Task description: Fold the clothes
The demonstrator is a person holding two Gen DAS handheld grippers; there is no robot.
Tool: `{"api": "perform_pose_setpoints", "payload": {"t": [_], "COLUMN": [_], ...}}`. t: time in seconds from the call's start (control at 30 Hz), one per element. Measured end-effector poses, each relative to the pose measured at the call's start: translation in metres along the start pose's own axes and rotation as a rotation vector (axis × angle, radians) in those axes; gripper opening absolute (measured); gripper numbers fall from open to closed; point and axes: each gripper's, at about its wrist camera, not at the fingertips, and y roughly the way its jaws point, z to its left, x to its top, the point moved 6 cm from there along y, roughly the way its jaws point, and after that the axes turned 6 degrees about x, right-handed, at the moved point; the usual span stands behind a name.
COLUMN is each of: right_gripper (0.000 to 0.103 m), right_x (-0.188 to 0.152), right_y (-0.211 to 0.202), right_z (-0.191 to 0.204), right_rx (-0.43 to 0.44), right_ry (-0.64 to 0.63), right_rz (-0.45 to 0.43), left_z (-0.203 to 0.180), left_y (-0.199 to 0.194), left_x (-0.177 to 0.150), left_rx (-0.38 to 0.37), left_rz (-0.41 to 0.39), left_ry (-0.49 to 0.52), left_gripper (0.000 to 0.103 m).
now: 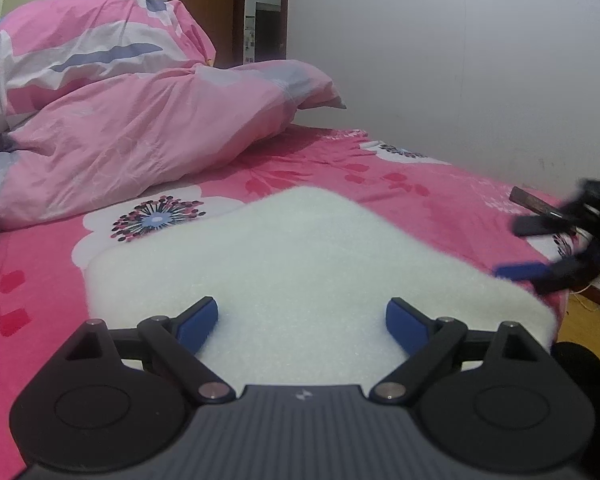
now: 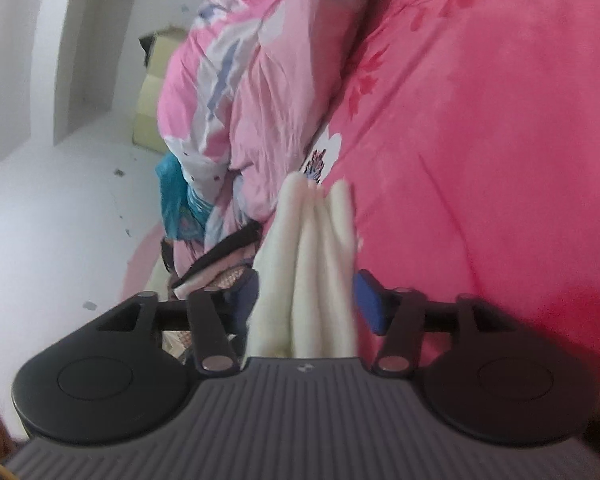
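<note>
A folded white fluffy garment point(image 1: 300, 256) lies on the pink flowered bedsheet point(image 1: 40, 280). My left gripper point(image 1: 302, 326) hovers open over its near edge, blue pads wide apart with nothing clamped. At the garment's right end my right gripper point(image 1: 508, 248) shows blurred, turned on its side. In the right wrist view the garment's stacked layers point(image 2: 312, 264) fill the gap of the right gripper point(image 2: 306, 304). Its fingers are drawn in against both sides of the stack; the left pad is mostly hidden by cloth.
A crumpled pink duvet point(image 1: 120, 120) covers the far left of the bed. A white wall point(image 1: 460, 60) runs along the far side, with a doorway point(image 1: 264, 12) behind. A dark flat object point(image 1: 532, 202) lies near the bed's right edge. Other clothes point(image 2: 216, 268) are piled beside the duvet.
</note>
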Motion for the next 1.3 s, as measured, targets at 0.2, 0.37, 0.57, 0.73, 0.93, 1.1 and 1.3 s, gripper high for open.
{"api": "perform_pose_setpoints", "payload": {"t": [0.2, 0.37, 0.57, 0.73, 0.93, 1.1, 1.3], "right_gripper": [0.066, 0.066, 0.06, 0.025, 0.018, 0.017, 0.017], "right_x": [-0.05, -0.063, -0.062, -0.064, -0.073, -0.075, -0.076], "right_y": [-0.011, 0.004, 0.018, 0.028, 0.023, 0.016, 0.012], "right_z": [0.011, 0.015, 0.021, 0.021, 0.038, 0.043, 0.028], "right_rx": [0.055, 0.03, 0.016, -0.009, -0.029, -0.018, -0.025], "right_ry": [-0.043, -0.096, -0.162, -0.196, -0.293, -0.307, -0.272], "right_rz": [-0.048, -0.043, -0.022, -0.031, -0.071, -0.072, -0.068], "left_z": [0.0, -0.002, -0.002, -0.001, 0.001, -0.002, -0.01], "left_y": [0.0, 0.0, 0.0, 0.0, 0.0, -0.002, 0.0], "left_x": [0.0, 0.001, 0.001, 0.0, 0.002, 0.003, 0.002], "left_rx": [0.002, 0.003, 0.004, 0.005, -0.001, -0.007, 0.001], "left_rz": [0.008, 0.01, 0.011, 0.012, 0.021, 0.029, 0.027], "left_ry": [0.007, 0.009, 0.01, 0.01, 0.008, 0.023, 0.047], "left_gripper": [0.091, 0.091, 0.092, 0.091, 0.091, 0.091, 0.091]}}
